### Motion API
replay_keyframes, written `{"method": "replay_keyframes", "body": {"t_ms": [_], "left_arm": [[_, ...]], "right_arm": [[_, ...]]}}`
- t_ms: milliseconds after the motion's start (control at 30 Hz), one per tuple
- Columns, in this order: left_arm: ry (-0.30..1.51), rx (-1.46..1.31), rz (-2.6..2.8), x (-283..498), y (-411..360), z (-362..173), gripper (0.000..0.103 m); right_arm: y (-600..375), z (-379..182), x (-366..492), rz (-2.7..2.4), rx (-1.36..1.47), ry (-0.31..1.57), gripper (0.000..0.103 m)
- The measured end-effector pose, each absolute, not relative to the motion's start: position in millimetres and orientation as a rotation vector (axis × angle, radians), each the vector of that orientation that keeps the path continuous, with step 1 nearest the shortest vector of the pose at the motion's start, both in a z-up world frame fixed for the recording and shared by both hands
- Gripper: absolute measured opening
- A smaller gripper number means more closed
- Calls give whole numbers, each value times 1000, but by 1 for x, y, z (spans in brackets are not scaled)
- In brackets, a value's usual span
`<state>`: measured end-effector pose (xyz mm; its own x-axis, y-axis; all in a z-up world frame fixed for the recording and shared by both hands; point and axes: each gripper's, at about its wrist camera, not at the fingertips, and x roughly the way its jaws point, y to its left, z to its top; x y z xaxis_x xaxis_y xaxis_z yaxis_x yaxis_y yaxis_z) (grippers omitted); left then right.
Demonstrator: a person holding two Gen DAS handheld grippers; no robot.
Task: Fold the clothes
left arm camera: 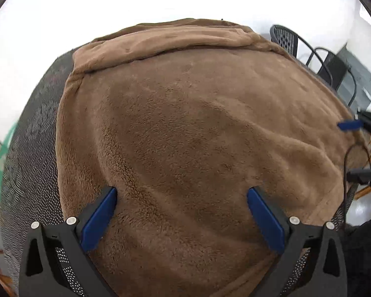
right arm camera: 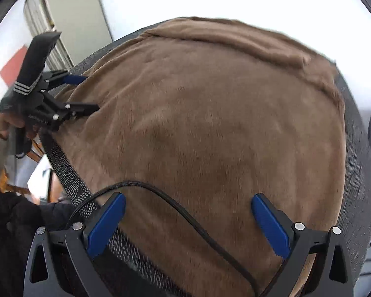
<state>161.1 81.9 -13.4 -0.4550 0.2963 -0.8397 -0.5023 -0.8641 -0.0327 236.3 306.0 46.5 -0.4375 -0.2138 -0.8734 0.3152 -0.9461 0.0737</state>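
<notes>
Both grippers are spread wide over the brown fleece: my left gripper has its blue fingers apart just above the pile, pinching nothing, and my right gripper is equally open with a black cable looping between its fingers. From the right wrist I see the left gripper at the fleece's edge, held by a hand. Fleece covers most of a dark mesh table, with a folded band along its far edge.

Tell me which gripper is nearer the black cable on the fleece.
Right. The black cable passes between the right gripper's open fingers; the left gripper is well off it, at the brown fleece's edge.
</notes>
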Motion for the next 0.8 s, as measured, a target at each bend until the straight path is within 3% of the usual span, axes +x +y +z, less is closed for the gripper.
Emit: {"method": "replay_keyframes", "body": {"t_ms": [200, 533, 700, 800], "left_arm": [[316, -1273, 2326, 163, 82, -14, 103], [311, -1273, 2337, 176, 75, -9, 103], [332, -1269, 2347, 186, 68, -7, 103], [333, -1284, 2358, 190, 63, -9, 103]], "right_arm": [[319, 71, 266, -2384, 1342, 88, 103], [409, 192, 355, -2586, 678, -317, 103], [406, 180, 346, -2791, 768, -262, 103], [383, 139, 313, -2880, 1010, -140, 103]]}}
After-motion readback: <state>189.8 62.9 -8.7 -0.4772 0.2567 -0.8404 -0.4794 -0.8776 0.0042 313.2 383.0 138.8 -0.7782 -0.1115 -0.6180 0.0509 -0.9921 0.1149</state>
